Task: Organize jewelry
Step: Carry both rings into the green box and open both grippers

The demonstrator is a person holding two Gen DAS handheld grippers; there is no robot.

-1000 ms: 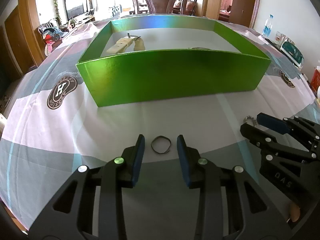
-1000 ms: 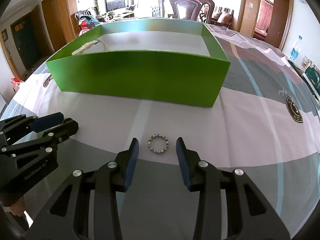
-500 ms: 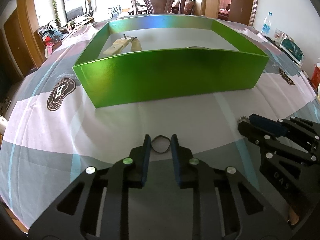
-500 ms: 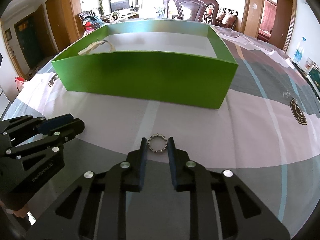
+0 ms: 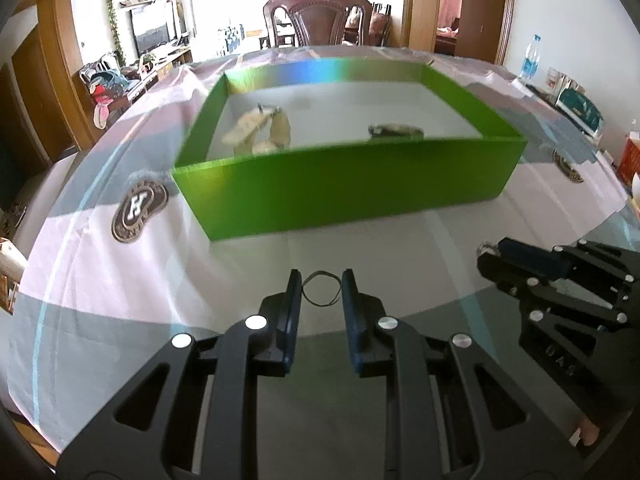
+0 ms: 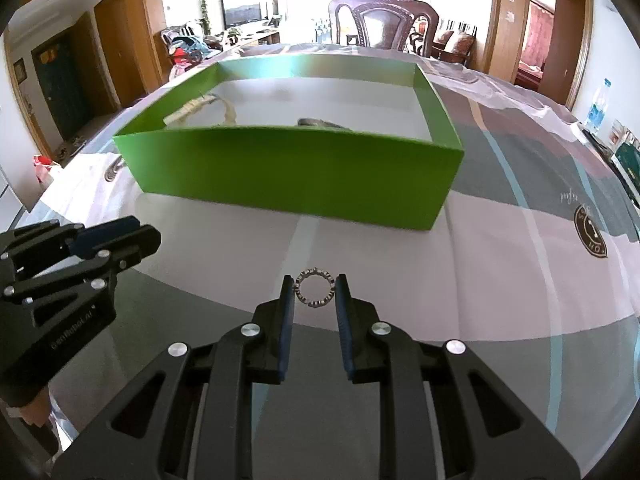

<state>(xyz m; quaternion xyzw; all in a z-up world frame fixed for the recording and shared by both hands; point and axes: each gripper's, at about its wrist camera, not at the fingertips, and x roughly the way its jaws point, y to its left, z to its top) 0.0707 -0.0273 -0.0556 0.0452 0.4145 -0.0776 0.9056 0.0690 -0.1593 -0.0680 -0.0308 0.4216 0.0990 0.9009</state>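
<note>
My left gripper (image 5: 321, 280) is shut on a thin dark wire ring (image 5: 321, 289), which spans the gap between its blue pads. A beaded silver ring (image 6: 314, 288) sits pinched between the pads of my right gripper (image 6: 314, 283), which is shut on it. Both are just in front of the green box (image 5: 344, 192) on the tablecloth. In the box lie a beige strap piece (image 5: 260, 128) and a darker piece (image 5: 394, 130). The right gripper (image 5: 492, 256) shows at the right of the left wrist view. The left gripper (image 6: 148, 236) shows at the left of the right wrist view.
The table carries a grey, pink and white cloth with a round emblem (image 5: 138, 210). A carved wooden chair (image 5: 320, 16) stands behind the far edge. A water bottle (image 5: 530, 60) and small boxes (image 5: 576, 108) sit along the right side.
Both grippers' jaws have closed in from either side of their rings until the pads meet them. The box interior shows more than before.
</note>
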